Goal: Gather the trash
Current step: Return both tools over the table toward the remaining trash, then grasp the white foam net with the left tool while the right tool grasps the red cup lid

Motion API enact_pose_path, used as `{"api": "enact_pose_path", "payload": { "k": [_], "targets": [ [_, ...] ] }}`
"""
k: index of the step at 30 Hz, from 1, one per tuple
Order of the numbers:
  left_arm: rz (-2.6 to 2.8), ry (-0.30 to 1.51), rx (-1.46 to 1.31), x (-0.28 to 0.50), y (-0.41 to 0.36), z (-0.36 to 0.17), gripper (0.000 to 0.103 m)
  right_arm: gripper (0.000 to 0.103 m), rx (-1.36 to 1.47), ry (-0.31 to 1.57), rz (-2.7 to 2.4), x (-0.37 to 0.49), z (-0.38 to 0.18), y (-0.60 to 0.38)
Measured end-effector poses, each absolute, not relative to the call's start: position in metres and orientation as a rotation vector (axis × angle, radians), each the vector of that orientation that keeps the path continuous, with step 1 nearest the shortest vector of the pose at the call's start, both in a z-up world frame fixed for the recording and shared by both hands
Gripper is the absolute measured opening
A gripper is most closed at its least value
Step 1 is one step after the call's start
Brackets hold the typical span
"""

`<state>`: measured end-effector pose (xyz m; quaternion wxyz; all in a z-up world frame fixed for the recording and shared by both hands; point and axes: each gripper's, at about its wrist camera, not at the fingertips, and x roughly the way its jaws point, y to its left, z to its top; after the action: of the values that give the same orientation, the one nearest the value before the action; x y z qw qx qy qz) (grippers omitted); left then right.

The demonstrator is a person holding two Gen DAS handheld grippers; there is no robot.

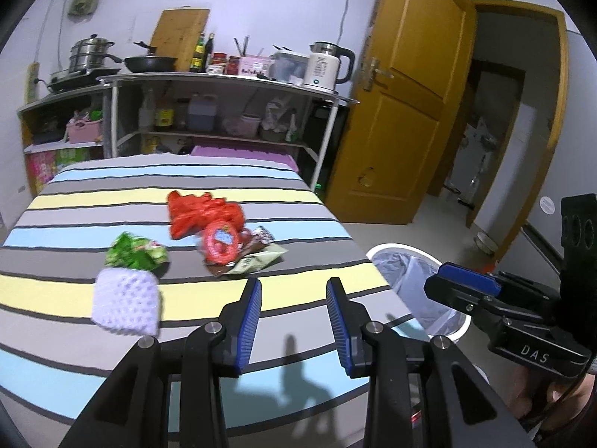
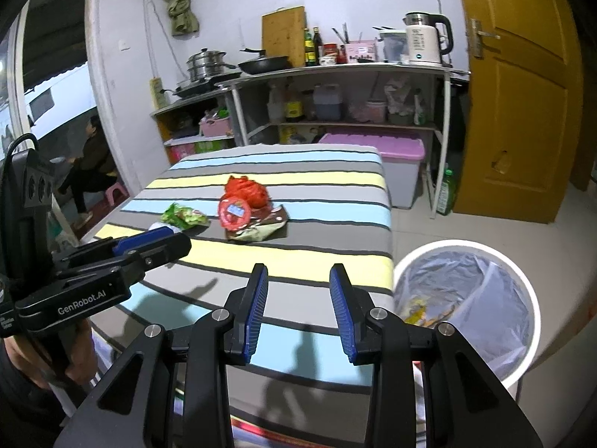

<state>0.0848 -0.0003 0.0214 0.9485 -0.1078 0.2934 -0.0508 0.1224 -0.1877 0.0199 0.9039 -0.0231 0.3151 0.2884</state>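
Observation:
Trash lies mid-way along a striped cloth surface (image 1: 306, 298): a red plastic bag (image 1: 197, 211) (image 2: 248, 188), a round red lid (image 1: 221, 245) (image 2: 234, 213), a green wrapper (image 1: 135, 255) (image 2: 184, 217), a pale foam net sleeve (image 1: 126, 303) and a beige-green wrapper (image 1: 258, 261) (image 2: 261, 232). A white bin (image 1: 395, 248) (image 2: 466, 243) with a clear liner stands on the floor to the right. My left gripper (image 1: 294, 284) (image 2: 156, 240) hovers open and empty over the near end. My right gripper (image 2: 299, 269) (image 1: 449, 276) is open and empty too, beside the bin.
Behind the surface stands a shelf unit (image 1: 224, 84) with pots, a wok, bottles and a kettle (image 2: 423, 39). A purple-lidded storage box (image 2: 391, 156) sits at its foot. A yellow door (image 1: 403, 112) stands open on the right. A person (image 2: 91, 164) sits at far left.

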Motion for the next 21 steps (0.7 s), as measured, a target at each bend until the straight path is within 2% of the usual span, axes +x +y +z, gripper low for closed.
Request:
{"api": "enact_pose_path", "payload": {
  "k": [16, 18, 21],
  "targets": [
    [0.067, 0.594, -0.238, 0.061, 0.072, 0.013, 0.035, 0.037, -0.103, 0.653, 0.682, 0.123, 0.018, -0.131],
    [0.086, 0.600, -0.249, 0.060, 0.082, 0.009, 0.035, 0.047, -0.108, 0.655, 0.688, 0.125, 0.016, -0.125],
    [0.112, 0.618, -0.267, 0.063, 0.097, 0.000, 0.035, 0.048, -0.115, 0.664, 0.699, 0.130, 0.013, -0.116]
  ]
}}
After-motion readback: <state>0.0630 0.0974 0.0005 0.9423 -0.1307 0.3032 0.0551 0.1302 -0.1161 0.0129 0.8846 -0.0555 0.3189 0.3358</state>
